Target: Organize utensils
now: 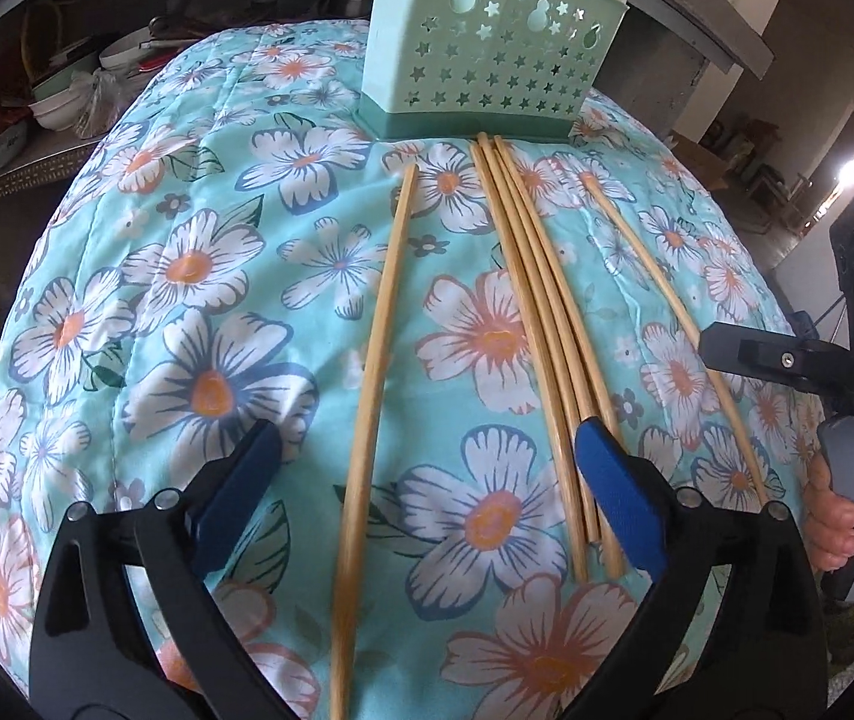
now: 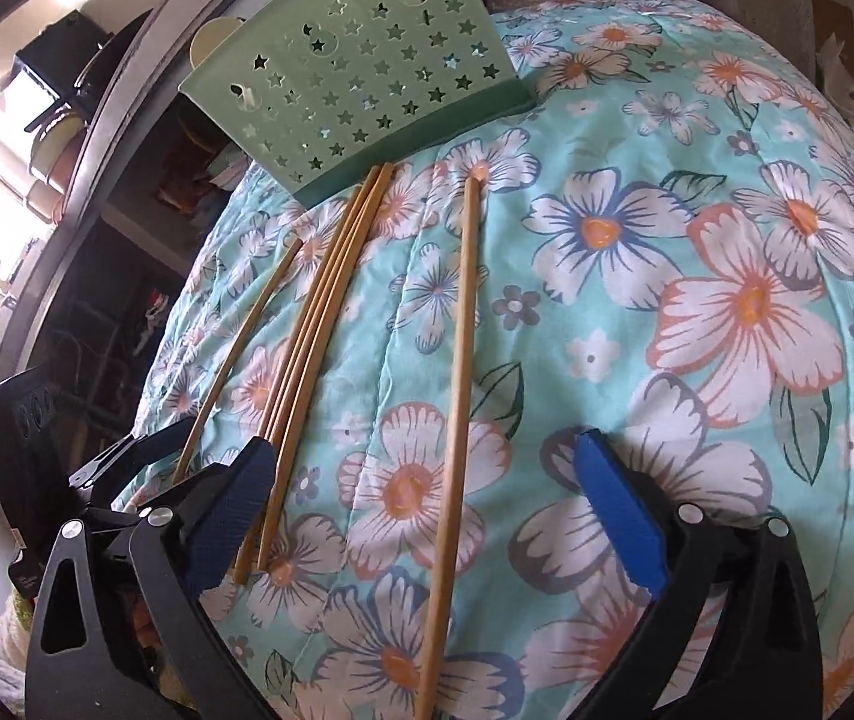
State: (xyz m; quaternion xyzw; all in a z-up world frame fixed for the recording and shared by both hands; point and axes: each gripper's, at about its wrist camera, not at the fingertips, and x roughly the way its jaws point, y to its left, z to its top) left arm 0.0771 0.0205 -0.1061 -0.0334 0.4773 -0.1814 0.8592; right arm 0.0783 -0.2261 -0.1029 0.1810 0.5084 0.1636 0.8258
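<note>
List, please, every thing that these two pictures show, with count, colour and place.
Chopsticks: about six, light wood, lying on the cloth; one alone on the left, a bundle in the middle, one alone on the right.
Utensil holder: one, mint green with star holes, upright beyond the chopstick tips.
Cloth: one, turquoise with white and orange flowers, under everything.
Bowls: several, pale, on a shelf at the back left.
Left gripper: black, blue pads, open, above the left chopstick.
Right gripper: same colours, open, above the right chopstick.
</note>
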